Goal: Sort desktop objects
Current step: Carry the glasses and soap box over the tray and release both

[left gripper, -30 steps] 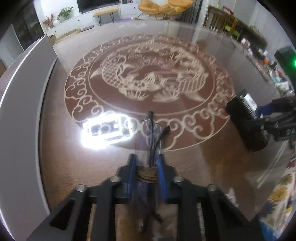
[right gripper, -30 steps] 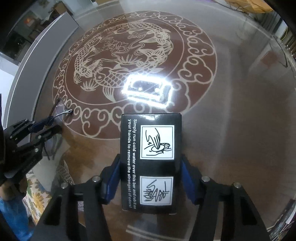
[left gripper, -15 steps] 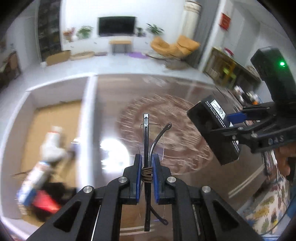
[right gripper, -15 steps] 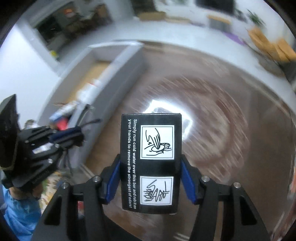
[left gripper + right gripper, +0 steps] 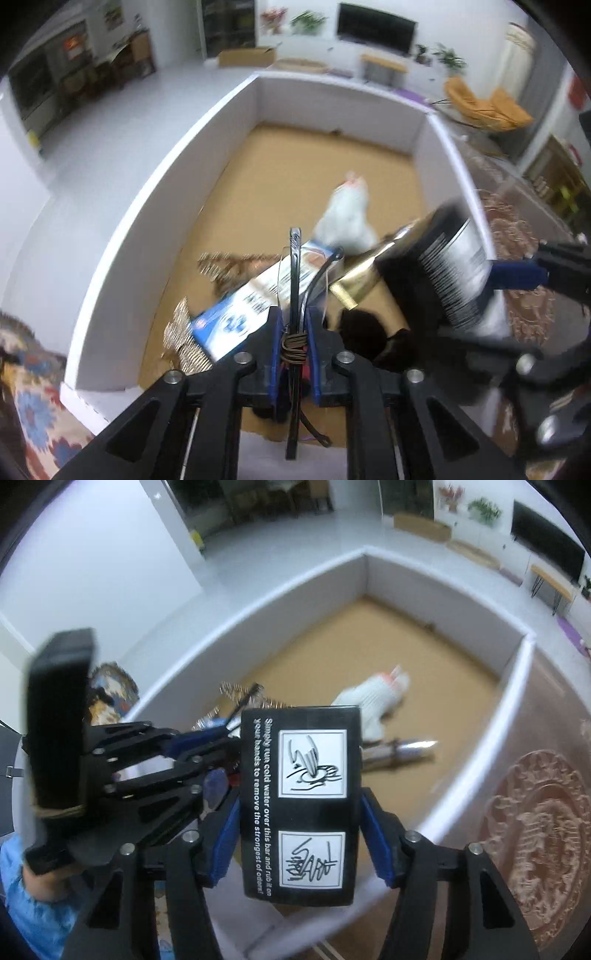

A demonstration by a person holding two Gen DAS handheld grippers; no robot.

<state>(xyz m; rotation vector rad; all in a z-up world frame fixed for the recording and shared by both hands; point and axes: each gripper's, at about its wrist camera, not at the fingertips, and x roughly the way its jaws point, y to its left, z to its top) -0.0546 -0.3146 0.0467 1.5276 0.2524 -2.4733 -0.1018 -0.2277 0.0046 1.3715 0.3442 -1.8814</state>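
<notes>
The left gripper [image 5: 293, 343], jaws opening, has folded glasses [image 5: 294, 280] between its pads above the white-walled box [image 5: 122, 236]. Right of it, the right gripper [image 5: 299, 834], jaws opening, has a black carton [image 5: 301, 801] between its pads.

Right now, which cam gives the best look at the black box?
Right wrist view: the black box sits centred between the right gripper jaws, which are opening, its printed face and both pictograms sharp. The left wrist view catches it only at the right edge, blurred, barcode side showing.
</notes>
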